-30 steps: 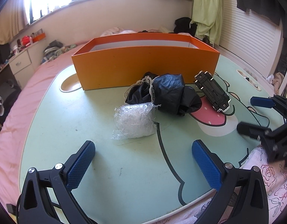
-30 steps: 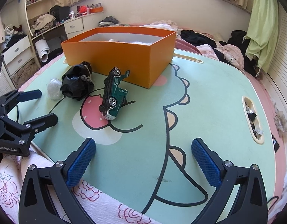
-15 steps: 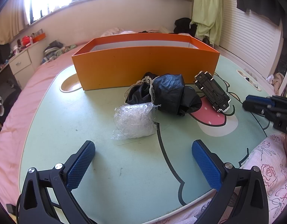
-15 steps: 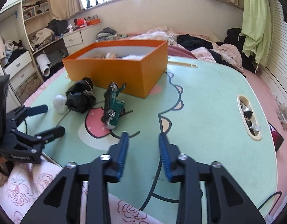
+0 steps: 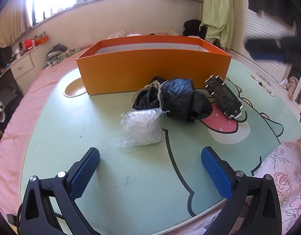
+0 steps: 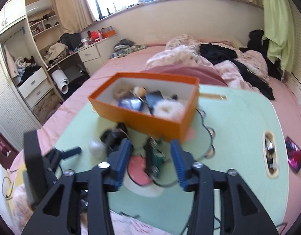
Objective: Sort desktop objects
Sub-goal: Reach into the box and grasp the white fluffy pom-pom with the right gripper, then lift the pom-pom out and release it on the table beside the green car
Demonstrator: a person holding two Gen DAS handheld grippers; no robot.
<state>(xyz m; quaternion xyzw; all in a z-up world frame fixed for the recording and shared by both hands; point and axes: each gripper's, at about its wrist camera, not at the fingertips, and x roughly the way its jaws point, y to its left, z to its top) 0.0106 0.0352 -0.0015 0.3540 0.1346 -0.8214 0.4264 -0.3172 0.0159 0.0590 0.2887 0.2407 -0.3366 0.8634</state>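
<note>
The left gripper (image 5: 150, 169) is low over the near edge of the desk (image 5: 75, 137), jaws spread wide with nothing between them. Ahead of it, a crumpled clear plastic wrap (image 5: 142, 127) lies on the desk surface. Just beyond and touching it on the right side is a bundle of black fabric (image 5: 179, 99) with a lace trim. To the right of the bundle, a toy car (image 5: 223, 97) lies on its side, its dark underside facing the left wrist camera. An orange box (image 5: 150, 68) stands at the far side, behind all three items.

The right gripper (image 6: 150, 157) is raised above the desk; its jaws are opening and hold nothing. In its blurred view the toy car (image 6: 154, 156) appears between the fingers but lies on the desk below them. The orange box (image 6: 150, 117) is seen from above, open, already containing several items, including a white fluffy ring (image 6: 167, 108).
</note>
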